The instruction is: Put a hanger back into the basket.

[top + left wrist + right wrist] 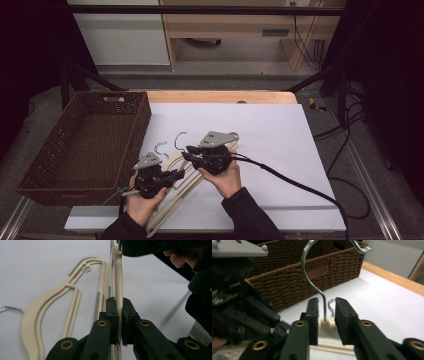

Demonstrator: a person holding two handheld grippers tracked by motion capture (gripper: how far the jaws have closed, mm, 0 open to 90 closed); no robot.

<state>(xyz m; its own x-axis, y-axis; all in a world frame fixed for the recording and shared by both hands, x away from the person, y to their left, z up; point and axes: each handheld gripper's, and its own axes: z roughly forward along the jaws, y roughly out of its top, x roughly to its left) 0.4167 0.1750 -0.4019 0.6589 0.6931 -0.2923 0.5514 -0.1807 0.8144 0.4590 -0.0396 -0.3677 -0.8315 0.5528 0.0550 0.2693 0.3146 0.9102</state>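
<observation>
Both grippers hold one ribbed cream plastic hanger [117, 272]: left gripper [119, 315] fingers clenched on its bar, right gripper [326, 315] fingers grasping its neck below the curved steel hook [312, 277], near the counter's [280, 135] front-left corner.

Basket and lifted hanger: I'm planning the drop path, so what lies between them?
In the high view, the second hanger's metal hook lies on the white sheet between the basket and the lifted hanger.
</observation>
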